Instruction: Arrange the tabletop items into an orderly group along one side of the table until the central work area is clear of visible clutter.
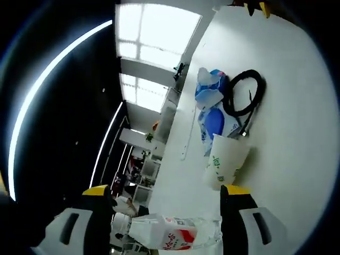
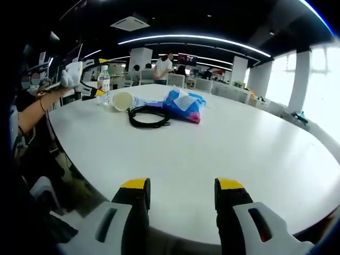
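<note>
A clear water bottle (image 1: 170,234) with a red label lies across the gap between my left gripper's (image 1: 167,190) wide-apart jaws. In the right gripper view the bottle (image 2: 104,84) stands upright at the far left of the white table (image 2: 212,154), with the left gripper (image 2: 102,76) spanning it from cap to base. Beside it a paper cup (image 1: 226,162) (image 2: 122,101) lies on its side. A coiled black cable (image 1: 244,95) (image 2: 149,116) and a blue packet (image 1: 210,114) (image 2: 183,105) follow. My right gripper (image 2: 182,184) hangs open over the near table edge, holding nothing.
A gloved hand and forearm (image 2: 37,109) hold the left gripper at the table's left edge. Chairs, desks and standing people (image 2: 162,66) fill the office behind. Bright windows (image 2: 319,85) line the right wall. The table's curved near edge (image 2: 79,175) runs close under my right jaws.
</note>
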Demonstrator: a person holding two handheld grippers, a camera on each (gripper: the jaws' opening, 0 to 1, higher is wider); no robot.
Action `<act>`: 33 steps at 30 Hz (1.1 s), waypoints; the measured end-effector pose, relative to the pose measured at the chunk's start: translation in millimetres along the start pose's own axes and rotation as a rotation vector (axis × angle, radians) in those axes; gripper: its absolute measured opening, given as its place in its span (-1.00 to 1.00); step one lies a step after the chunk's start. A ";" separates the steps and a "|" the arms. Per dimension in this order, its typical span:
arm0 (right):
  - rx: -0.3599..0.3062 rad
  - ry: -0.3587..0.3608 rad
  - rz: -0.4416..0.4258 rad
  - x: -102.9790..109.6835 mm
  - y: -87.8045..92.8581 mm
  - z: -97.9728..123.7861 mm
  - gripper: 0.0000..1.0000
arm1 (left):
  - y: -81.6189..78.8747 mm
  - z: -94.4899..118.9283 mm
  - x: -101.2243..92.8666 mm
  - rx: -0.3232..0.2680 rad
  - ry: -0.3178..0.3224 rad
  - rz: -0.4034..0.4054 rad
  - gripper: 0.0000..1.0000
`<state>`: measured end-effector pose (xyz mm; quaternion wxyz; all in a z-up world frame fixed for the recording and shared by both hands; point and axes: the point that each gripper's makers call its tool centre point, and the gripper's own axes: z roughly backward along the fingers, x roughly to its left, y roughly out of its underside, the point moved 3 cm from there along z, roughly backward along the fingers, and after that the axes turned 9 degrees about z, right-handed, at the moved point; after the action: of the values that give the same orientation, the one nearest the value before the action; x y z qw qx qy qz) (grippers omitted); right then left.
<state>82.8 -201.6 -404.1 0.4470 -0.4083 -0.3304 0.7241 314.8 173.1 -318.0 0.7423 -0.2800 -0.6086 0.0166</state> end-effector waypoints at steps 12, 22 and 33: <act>-0.002 0.000 -0.004 -1.0 0.6 1.0 -0.06 | -12.7 -23.9 -46.2 0.000 0.152 -0.077 0.72; -0.064 -0.015 -0.003 0.9 -11.0 5.2 -0.01 | -14.7 -36.3 -58.0 0.024 0.187 -0.147 0.72; -0.040 -0.015 -0.002 0.6 -4.8 1.5 -0.02 | -20.5 -42.2 -64.6 0.030 0.213 -0.228 0.75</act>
<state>83.1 -199.4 -399.6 0.4368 -0.4112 -0.3485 0.7201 330.1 115.6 -371.2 0.8039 -0.1978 -0.5538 -0.0886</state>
